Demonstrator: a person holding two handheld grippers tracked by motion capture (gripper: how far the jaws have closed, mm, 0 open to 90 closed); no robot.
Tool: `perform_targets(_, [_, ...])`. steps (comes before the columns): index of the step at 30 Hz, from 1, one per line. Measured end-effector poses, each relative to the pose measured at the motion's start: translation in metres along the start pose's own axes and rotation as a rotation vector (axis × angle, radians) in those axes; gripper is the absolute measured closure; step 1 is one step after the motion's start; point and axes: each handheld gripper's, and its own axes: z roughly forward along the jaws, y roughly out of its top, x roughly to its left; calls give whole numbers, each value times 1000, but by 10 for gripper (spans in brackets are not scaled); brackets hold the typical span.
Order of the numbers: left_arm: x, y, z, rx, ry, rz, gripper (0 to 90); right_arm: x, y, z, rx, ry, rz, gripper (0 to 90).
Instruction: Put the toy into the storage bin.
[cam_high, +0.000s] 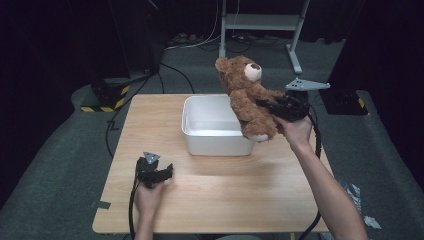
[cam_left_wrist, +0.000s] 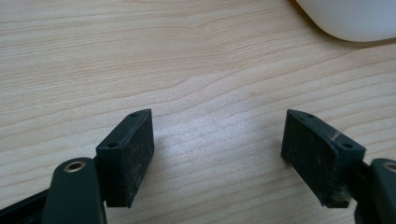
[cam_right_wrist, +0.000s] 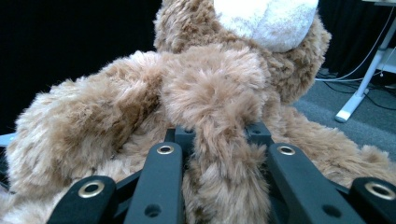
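High view: the right gripper (cam_high: 265, 104) holds a brown teddy bear (cam_high: 248, 95) in the air above the right end of a white plastic tub (cam_high: 212, 137). The bear hangs roughly upright, head uppermost and tilted toward the far side, its cream muzzle facing right; its lower foot overlaps the tub's right rim, though contact cannot be confirmed. The tub stands on the far half of a light wooden table (cam_high: 225, 195). The left gripper (cam_high: 167, 172) rests low over the near left part of the table, well apart from tub and bear.

Right gripper view: the jaws are pressed in on one furry limb of the teddy bear (cam_right_wrist: 210, 93), pinching it between them, with the body and head rising beyond.

Left gripper view: the jaws stand spread wide with nothing between them, the bare table (cam_left_wrist: 187, 70) below and a rounded corner of the white plastic tub (cam_left_wrist: 355, 18) at the upper right.
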Motion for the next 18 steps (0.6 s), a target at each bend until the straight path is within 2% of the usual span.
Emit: perform_targets(18, [0, 0, 0, 0, 0, 0, 252, 4, 5, 11, 3, 8, -4, 742])
